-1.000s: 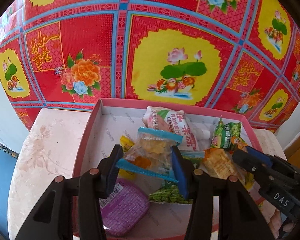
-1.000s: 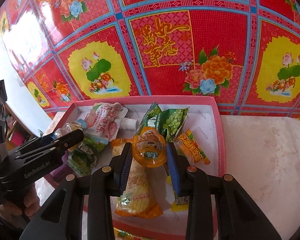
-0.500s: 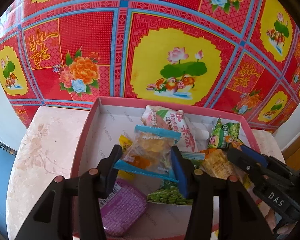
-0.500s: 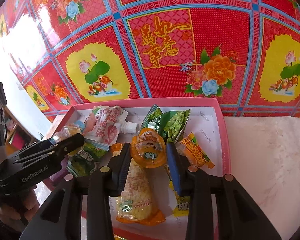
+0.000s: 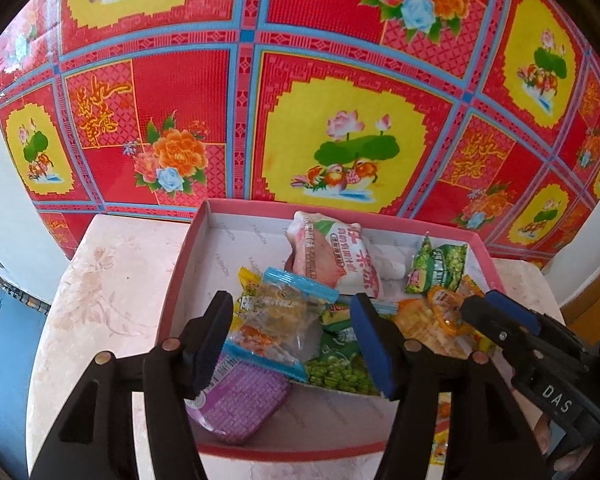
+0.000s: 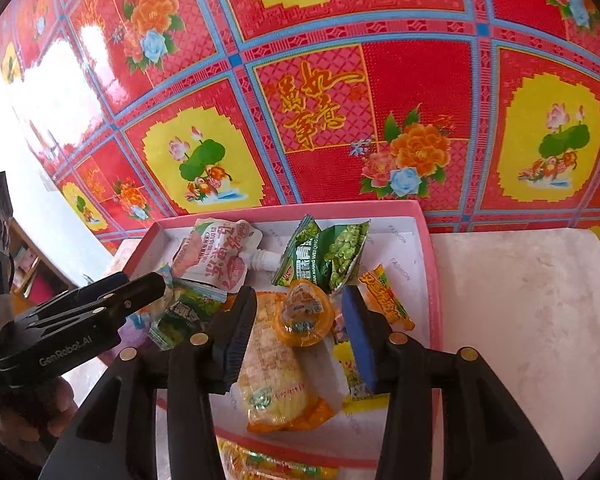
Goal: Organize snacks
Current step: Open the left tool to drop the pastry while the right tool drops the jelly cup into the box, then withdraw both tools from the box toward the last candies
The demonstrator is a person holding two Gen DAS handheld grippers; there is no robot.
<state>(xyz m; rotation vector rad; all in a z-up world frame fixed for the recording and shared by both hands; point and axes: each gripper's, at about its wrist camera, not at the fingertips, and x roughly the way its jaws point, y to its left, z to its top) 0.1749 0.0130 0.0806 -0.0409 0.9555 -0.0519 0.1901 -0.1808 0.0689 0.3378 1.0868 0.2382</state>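
- My left tongs (image 5: 292, 344) have just been opening; the jaws now stand apart over the box (image 5: 188, 264), with the clear cookie pack (image 5: 276, 320) between them but free of both pads. It lies on top of the pile, tilted across the pea bag (image 5: 340, 368) and the purple tin (image 5: 240, 404). Risk: it sits loosely there and could slide off towards the tin when I pull away.
- My right tongs (image 6: 300, 336) have also just been opening. The jelly cup (image 6: 306, 314) sits between the jaws, resting on the corn pack (image 6: 276, 376); neither pad seems to press it now. Risk: the cup is round and perched on a slick, sloping wrapper, so I judge it could roll or tip off if a pad brushes it on my way out.
- The two tongs work close together over the same box. The left one shows at the edge of my right view (image 6: 100, 312). Risk: a sideways withdrawal could knock them together or drag a wrapper along.
- The snacks lie heaped towards the middle and near side, some overlapping: the pink pouch (image 5: 332, 256), the green bag (image 6: 324, 256), the orange stick (image 6: 384, 296). Risk: adding more on top could spill pieces over the low rim.
- One yellow pack (image 6: 268, 460) shows outside the near wall of the box, so the job is not finished.
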